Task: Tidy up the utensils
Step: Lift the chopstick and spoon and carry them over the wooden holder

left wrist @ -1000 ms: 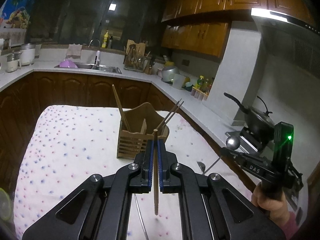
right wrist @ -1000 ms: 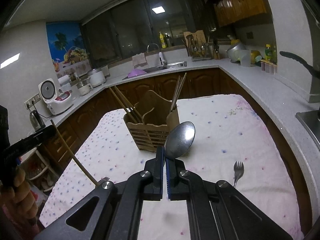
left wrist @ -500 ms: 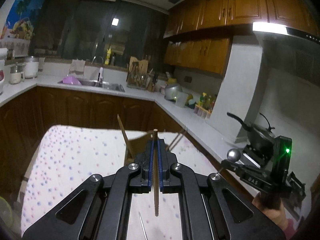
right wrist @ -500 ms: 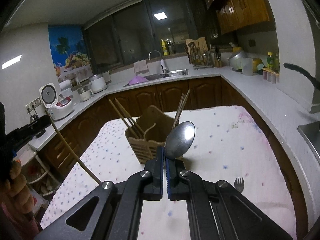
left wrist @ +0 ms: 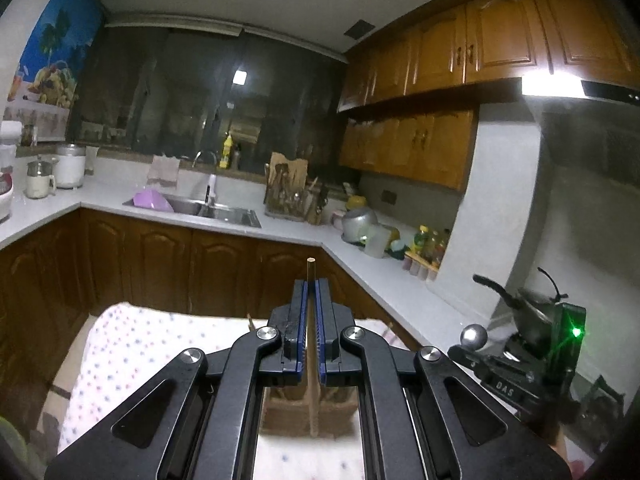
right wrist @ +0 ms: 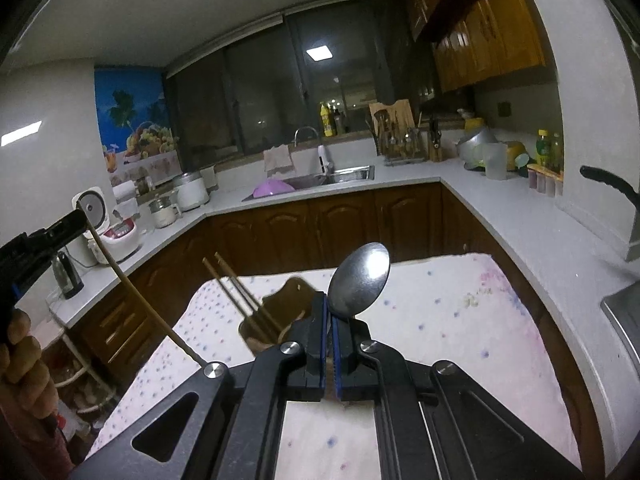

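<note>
My left gripper (left wrist: 311,286) is shut on a wooden chopstick (left wrist: 310,274) that stands upright between the jaws, its lower end over the wooden utensil holder (left wrist: 280,408), mostly hidden behind the gripper. My right gripper (right wrist: 329,300) is shut on a metal spoon (right wrist: 360,284), bowl up. The holder (right wrist: 288,300) shows behind it with two chopsticks (right wrist: 236,296) leaning in it. The left gripper (right wrist: 44,240) with its chopstick (right wrist: 136,300) shows at the left in the right wrist view. The right gripper and spoon bowl (left wrist: 474,336) show at the right in the left wrist view.
The table carries a dotted white cloth (right wrist: 460,320). A white countertop (left wrist: 376,272) runs around behind with a sink (left wrist: 200,208), a knife rack (left wrist: 286,192), bottles and pots. A pan (left wrist: 528,304) sits on the stove at right.
Both grippers have risen and tilted upward with their utensils; the holder has dropped low in both views and the fork on the cloth has left the right wrist view.
</note>
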A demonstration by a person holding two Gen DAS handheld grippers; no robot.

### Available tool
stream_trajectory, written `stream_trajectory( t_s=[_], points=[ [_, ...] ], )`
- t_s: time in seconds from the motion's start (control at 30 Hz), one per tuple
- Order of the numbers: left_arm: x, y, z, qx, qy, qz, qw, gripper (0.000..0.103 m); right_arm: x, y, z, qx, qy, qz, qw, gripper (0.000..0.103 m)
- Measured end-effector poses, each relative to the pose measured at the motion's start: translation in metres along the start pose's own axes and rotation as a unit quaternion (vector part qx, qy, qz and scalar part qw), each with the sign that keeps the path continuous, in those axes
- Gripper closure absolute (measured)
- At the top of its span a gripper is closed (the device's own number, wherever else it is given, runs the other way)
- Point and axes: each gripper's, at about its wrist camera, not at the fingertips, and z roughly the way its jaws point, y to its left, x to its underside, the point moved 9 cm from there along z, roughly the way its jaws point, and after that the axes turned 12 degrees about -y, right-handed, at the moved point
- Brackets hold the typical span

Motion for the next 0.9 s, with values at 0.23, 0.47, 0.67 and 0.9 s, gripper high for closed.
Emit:
stream_trajectory(
  t_s=[0.23,0.47,0.67,0.9],
  points=[
    [-0.004,0.012,0.033,-0.014,-0.015,-0.004,0.9998,0.100,-0.010,-0.002,0.029,0.009,-0.007,-0.015,1.000,0.101],
    [0.020,0.032,0.065,-0.043,-0.007,-0.016,0.9989,0.100,0.000,-0.003,0.053,0.026,-0.003,-0.034,0.999,0.101],
    [0.051,0.047,0.082,-0.059,0.009,-0.030,0.9978,0.100,0.024,-0.009,0.073,0.036,0.017,-0.029,0.999,0.101],
    [0.082,0.052,0.096,-0.066,0.029,-0.033,0.9969,0.100,0.048,-0.012,0.091,0.038,0.043,-0.017,0.998,0.101]
  ],
)
